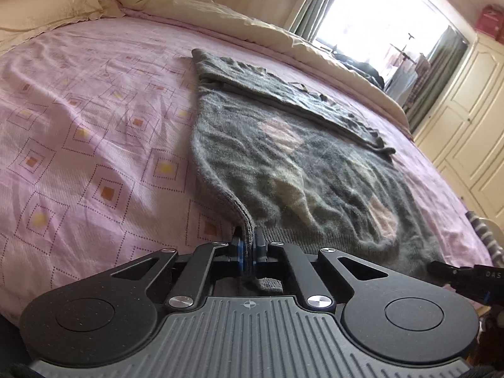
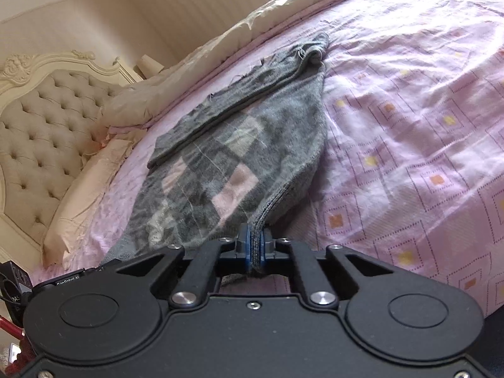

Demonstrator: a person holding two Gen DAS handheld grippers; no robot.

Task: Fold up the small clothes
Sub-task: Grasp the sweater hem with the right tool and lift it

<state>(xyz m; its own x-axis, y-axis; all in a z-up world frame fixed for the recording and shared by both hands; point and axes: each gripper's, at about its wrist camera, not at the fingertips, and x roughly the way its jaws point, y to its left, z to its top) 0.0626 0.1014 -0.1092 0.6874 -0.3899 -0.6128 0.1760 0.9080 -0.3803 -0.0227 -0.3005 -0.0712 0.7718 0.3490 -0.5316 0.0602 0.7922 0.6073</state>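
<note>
A pink cotton bedsheet printed with dotted squares [image 1: 94, 132] covered the bed, and a cream quilt [image 1: 195, 3] lay bunched along its far side. A cream tufted headboard with a carved frame [image 2: 41, 119] stood at one end, a bright curtained window [image 1: 378, 19] at the other beside cream panelled wardrobe doors [image 1: 472, 110]. Nothing lay on the sheet between the grippers and the garment.

The window glare washed out whatever stood beyond it, and a striped object at the left view's right edge was cut off and could not be identified.

A grey knitted sweater with pale pink and cream diamonds [image 1: 299, 163] lay spread on the sheet, one sleeve folded across its far part. The left gripper [image 1: 249, 249] was clamped on the near hem corner, the ribbed edge rising between its blue pads. The right gripper [image 2: 255, 245] was likewise pinched on the other hem corner, the knit pulled up into its closed jaws.
</note>
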